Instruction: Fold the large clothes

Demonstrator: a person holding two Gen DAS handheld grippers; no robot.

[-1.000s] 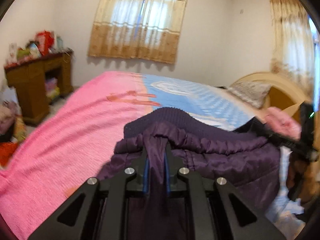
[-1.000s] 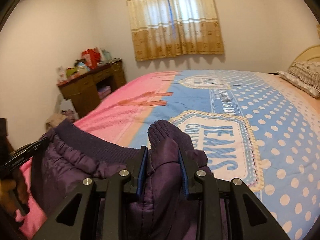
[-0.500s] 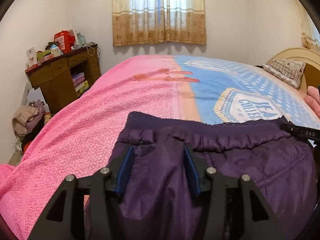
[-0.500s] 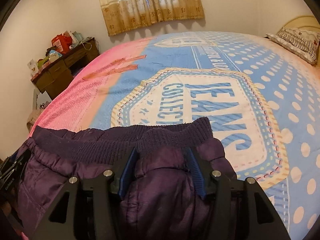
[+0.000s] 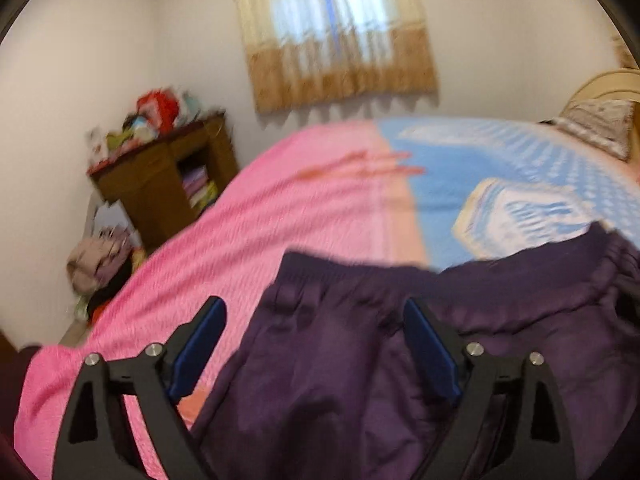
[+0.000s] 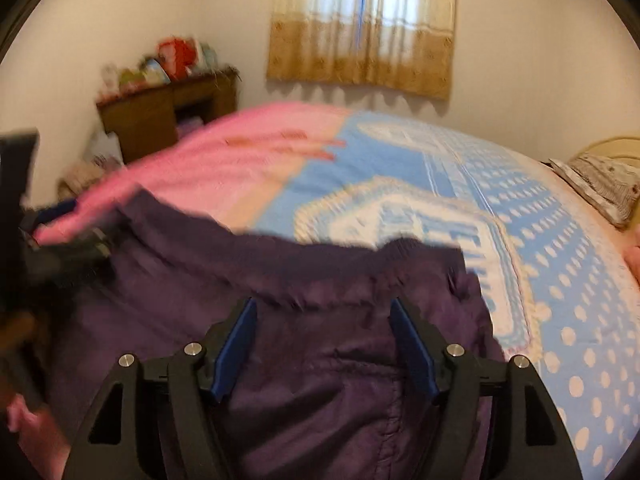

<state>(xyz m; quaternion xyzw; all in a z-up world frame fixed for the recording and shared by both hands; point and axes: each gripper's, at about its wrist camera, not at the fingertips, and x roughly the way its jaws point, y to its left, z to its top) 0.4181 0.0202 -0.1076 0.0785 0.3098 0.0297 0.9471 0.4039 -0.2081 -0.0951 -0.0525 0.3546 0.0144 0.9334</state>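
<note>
Dark purple padded trousers [image 5: 360,360] with a ribbed waistband [image 5: 400,276] lie flat on the bed. My left gripper [image 5: 316,316] hangs over their left edge, jaws opening wide, blue pads clear of the cloth. In the right wrist view the same trousers [image 6: 320,380] spread below my right gripper [image 6: 322,316], whose jaws are opening too, with nothing pinched between the pads. The left gripper [image 6: 60,236] shows blurred at the left edge there, by the waistband's far corner.
The bed cover is pink [image 5: 240,248] on the left and blue with white dots and lettering [image 6: 500,216] on the right. A wooden desk [image 5: 160,176] with clutter stands by the far wall, clothes [image 5: 100,260] heaped beside it. A pillow [image 6: 604,184] lies at the headboard.
Both grippers held bunched waistband fabric a second ago and have let it go. The trousers dropped and now lie spread flat on the bed, with both pairs of jaws parted wide.
</note>
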